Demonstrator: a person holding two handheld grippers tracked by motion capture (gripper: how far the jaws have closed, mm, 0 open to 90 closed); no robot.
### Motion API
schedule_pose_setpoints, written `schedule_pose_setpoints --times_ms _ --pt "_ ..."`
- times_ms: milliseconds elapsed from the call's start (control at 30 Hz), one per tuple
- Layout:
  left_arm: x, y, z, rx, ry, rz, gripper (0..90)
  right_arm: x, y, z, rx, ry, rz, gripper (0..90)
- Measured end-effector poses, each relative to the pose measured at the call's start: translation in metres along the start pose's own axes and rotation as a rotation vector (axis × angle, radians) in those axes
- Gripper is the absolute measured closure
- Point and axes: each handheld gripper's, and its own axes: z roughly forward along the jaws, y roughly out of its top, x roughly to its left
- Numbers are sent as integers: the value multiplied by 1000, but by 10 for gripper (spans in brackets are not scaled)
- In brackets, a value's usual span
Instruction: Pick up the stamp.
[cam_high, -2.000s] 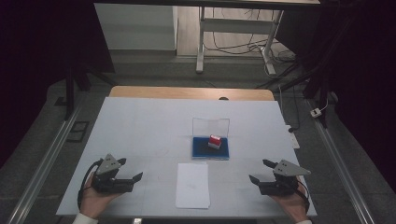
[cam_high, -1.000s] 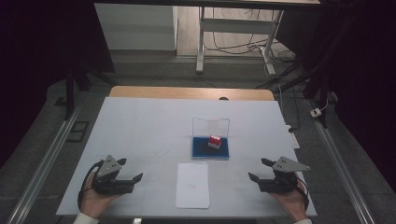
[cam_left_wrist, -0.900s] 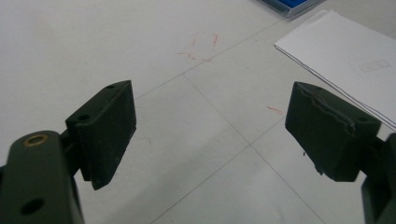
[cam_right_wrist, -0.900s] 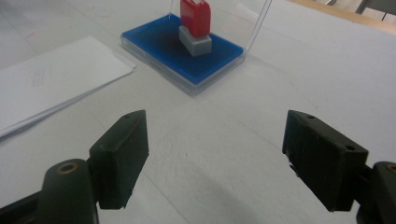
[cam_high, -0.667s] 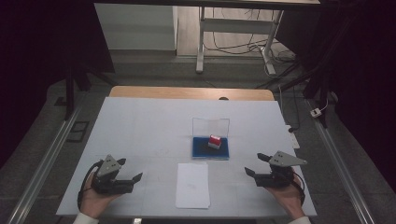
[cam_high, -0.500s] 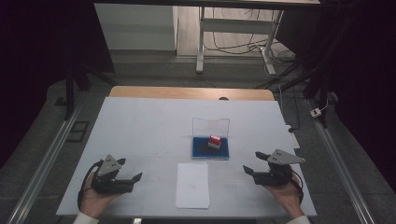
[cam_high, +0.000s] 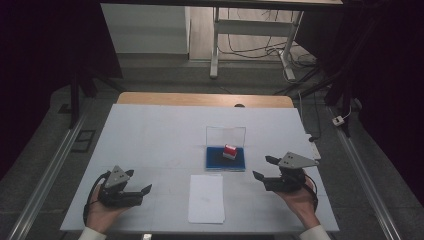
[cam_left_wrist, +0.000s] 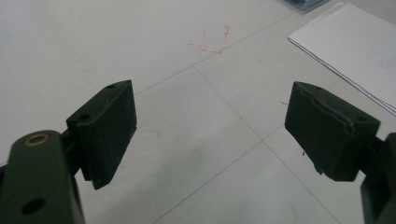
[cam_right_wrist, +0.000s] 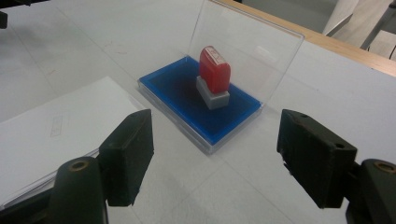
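Note:
A red stamp (cam_high: 230, 151) with a grey base stands upright on a blue ink pad (cam_high: 223, 163), whose clear lid (cam_high: 226, 135) is raised behind it. In the right gripper view the stamp (cam_right_wrist: 214, 70) and pad (cam_right_wrist: 187, 100) lie just ahead of my right gripper (cam_right_wrist: 212, 144). That gripper (cam_high: 261, 167) is open, a short way right of the pad, and its jaws have just been closing a little with nothing between them. My left gripper (cam_high: 140, 181) rests open at the near left, over bare table (cam_left_wrist: 210, 126).
A white paper sheet (cam_high: 206, 198) lies near the front edge between the two hands, just in front of the pad. The white table top (cam_high: 150, 135) ends in a wooden strip (cam_high: 200, 99) at the far side. Faint red marks (cam_left_wrist: 212, 37) show on the surface.
My right gripper has moved left and slightly up, closer to the ink pad. The left gripper, stamp and paper have stayed where they were.

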Motion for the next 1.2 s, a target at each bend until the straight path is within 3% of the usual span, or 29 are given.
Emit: schedule_pose_setpoints --times_ms 533,1000,1200 --pt "0 -1 2 10 6 7 176 3 22 19 9 21 -32 289" --pt "-1 -1 3 16 5 16 182 6 38 50 39 40 -52 295" --pt "-1 -2 3 16 5 16 184 -1 42 63 45 45 -44 299"
